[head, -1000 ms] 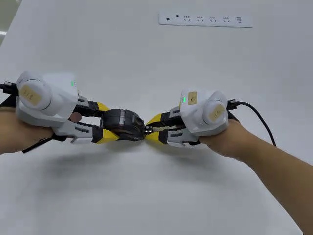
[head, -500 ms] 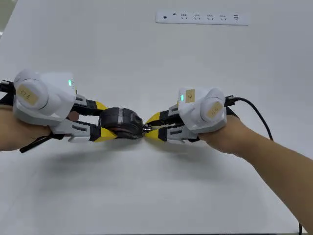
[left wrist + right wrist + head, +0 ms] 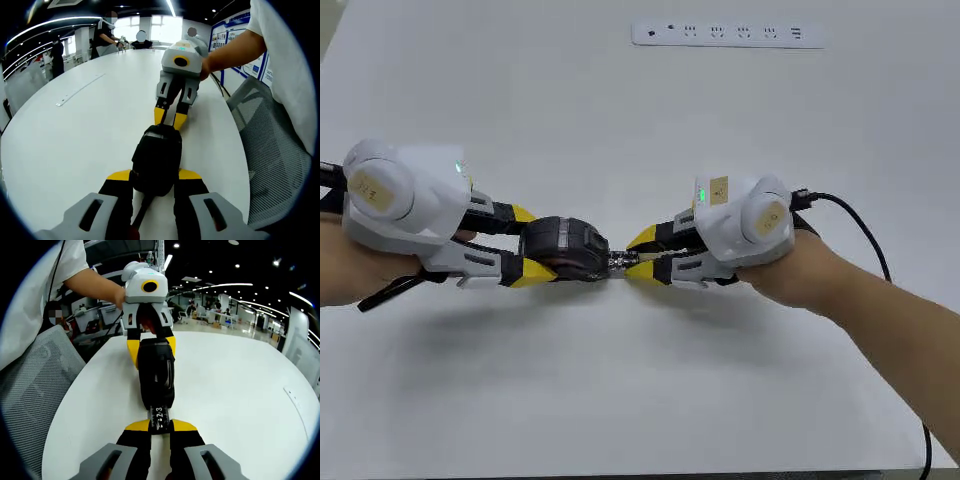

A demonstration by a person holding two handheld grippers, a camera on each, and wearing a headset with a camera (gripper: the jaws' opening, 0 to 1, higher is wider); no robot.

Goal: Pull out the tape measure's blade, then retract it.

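Right gripper (image 3: 641, 258) has eased a little away from the tape measure (image 3: 565, 250), and a short stretch of blade (image 3: 620, 264) shows between them. Its jaws pinch the blade's tip; the left gripper (image 3: 528, 246) is clamped on the body, low over the table (image 3: 620, 380). That blade is likely thin, springy steel: hold it by the end hook, pull straight.

My tape measure (image 3: 565, 250) has a black, rounded case, clamped between the jaws of my left hand-held gripper (image 3: 532, 247), a little toward 9 o'clock from the middle of the head view. Its blade (image 3: 159, 418) sticks out only a short way toward 3 o'clock. It is pale with black numerals, and its end is pinched by my right hand-held gripper (image 3: 638, 256).
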